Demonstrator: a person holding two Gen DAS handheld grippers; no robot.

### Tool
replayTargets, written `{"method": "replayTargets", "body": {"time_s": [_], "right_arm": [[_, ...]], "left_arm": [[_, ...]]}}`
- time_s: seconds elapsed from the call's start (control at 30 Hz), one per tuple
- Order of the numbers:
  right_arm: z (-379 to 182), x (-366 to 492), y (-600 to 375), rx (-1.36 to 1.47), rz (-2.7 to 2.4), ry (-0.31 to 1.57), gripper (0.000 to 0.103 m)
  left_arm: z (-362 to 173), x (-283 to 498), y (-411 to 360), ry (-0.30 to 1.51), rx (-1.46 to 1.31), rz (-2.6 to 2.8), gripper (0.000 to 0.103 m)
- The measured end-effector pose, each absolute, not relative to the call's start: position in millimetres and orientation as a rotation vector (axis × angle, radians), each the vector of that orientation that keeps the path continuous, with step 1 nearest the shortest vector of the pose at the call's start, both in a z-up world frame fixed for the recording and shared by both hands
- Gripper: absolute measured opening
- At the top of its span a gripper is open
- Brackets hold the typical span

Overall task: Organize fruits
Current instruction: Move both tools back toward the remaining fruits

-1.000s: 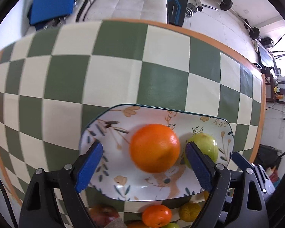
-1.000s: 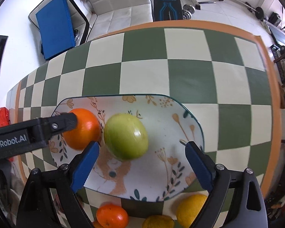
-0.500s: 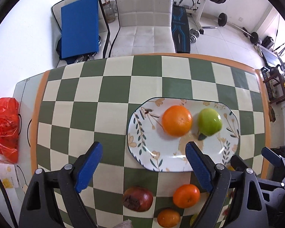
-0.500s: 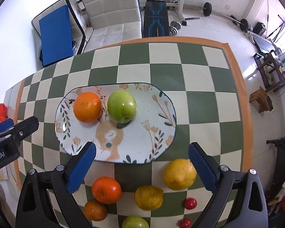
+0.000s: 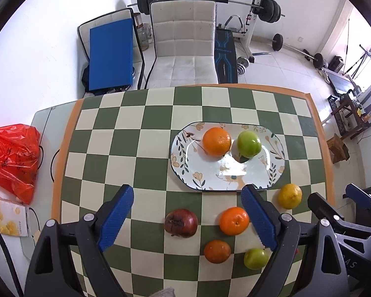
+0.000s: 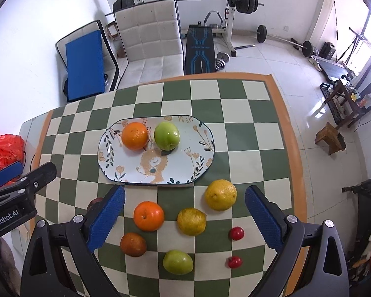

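1. The left gripper (image 5: 188, 219) hangs above the counter with its blue-padded jaws spread wide, holding nothing.
2. The right gripper (image 6: 184, 219) likewise has wide, empty jaws.
3. At twelve o'clock from both, the oval floral ceramic plate (image 6: 197, 153) carries a round orange (image 6: 134, 136) beside a glossy green apple (image 6: 167, 135).
4. Loose fruit lies on the green-and-cream checkered counter (image 6: 247, 133) below the plate: a yellow lemon (image 6: 220, 194) and two small red tomatoes (image 6: 236, 233).

Orange (image 6: 134, 136) and green apple (image 6: 167, 136) side by side on floral plate (image 6: 200, 158), remaining fruits (image 6: 191, 221) loose nearby
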State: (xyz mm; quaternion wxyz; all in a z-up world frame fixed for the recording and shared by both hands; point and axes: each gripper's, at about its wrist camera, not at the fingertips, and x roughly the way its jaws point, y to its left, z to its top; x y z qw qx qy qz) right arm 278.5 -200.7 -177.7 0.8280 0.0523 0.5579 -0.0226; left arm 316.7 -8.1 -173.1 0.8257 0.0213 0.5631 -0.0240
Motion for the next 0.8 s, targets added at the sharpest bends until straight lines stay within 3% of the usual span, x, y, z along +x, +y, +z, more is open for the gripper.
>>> {"method": "replayTargets", "body": {"time_s": [0.53, 0.57, 0.6, 0.8], "right_arm": [[-127.9, 219.8, -201.3, 0.163, -0.027, 1.104, 0.100], [-130.4, 217.6, -201.6, 0.172, -0.025, 1.110, 0.100], [-134.0, 215.3, -202.0, 0.173, -0.026, 1.117, 0.100], [-206.4, 203.4, -211.0, 0.229, -0.033, 1.282, 0.100]], "left_arm": [[-124.5, 259.6, -3.3, 1.109, 0.033, -0.069, 0.090], [-127.7, 260.1, -2.1, 1.121, 0.029, -0.067, 0.099], [-132.1, 261.0, -0.9, 1.135, 0.027, -0.064, 0.102], [-176.8, 259.9, 4.1, 1.234, 0.056, -0.022, 0.102]]}}
